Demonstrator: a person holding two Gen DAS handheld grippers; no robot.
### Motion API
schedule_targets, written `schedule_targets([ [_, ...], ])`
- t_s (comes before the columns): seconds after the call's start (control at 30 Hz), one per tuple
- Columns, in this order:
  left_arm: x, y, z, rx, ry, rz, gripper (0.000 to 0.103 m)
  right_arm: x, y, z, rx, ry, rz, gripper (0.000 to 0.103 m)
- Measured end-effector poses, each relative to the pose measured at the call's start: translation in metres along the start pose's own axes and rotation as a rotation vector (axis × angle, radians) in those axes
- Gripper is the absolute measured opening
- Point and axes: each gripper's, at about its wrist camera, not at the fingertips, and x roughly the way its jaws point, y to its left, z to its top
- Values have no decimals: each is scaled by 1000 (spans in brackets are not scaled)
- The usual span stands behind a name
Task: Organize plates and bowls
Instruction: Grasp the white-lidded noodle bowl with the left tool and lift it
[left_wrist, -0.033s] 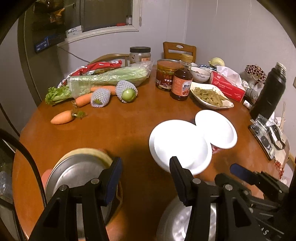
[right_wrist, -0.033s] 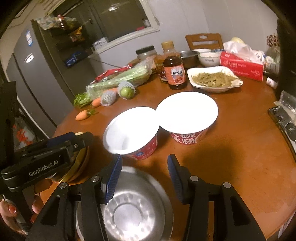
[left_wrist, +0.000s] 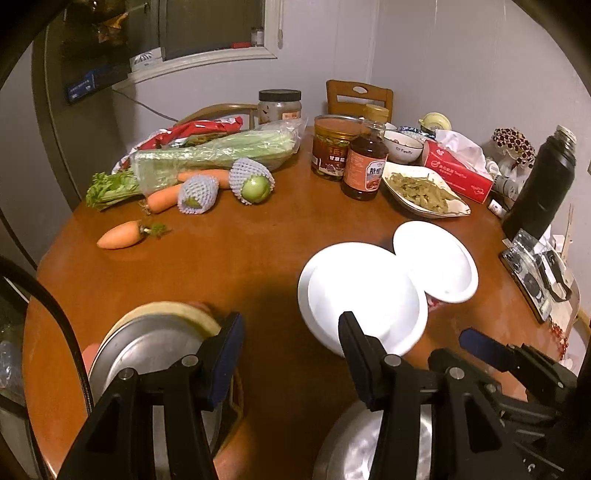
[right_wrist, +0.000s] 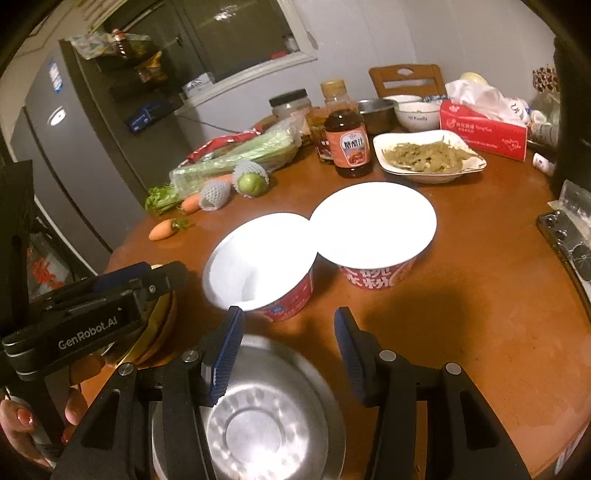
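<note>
I am looking over a reddish-brown table (right_wrist: 480, 314). I am seeing two paper bowls (right_wrist: 258, 266), white inside and red outside, the far one (right_wrist: 373, 236) carrying white characters. I am noting a silver steel bowl (right_wrist: 266, 417) with a dimpled ring pattern, and a second grey steel bowl (left_wrist: 147, 354) sitting over a yellow rim. I am counting orange carrots (left_wrist: 120, 235), pale green celery (left_wrist: 218, 151), a green fruit in white mesh netting (left_wrist: 253, 184), a red tissue box (right_wrist: 484, 129) and a black flask (left_wrist: 543, 184). Both grippers (right_wrist: 288, 350) are showing black frames with blue ribbed pads (right_wrist: 229, 354).
</note>
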Motion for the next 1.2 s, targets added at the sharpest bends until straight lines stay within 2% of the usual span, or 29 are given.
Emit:
schedule_targets([
  [0.57, 48, 2, 24, -8, 96, -11, 53, 43, 14, 22, -65, 98, -7, 52],
  [0.93, 66, 1, 22, -31, 150, -95, 52, 54, 15, 25, -82, 110, -19, 46],
  [1.13, 65, -3, 20, -26, 159, -147, 43, 55, 18, 26, -95, 107, -20, 41],
  [1.2, 65, -4, 20, -20, 161, -136, 40, 54, 20, 26, -103, 104, -23, 39],
])
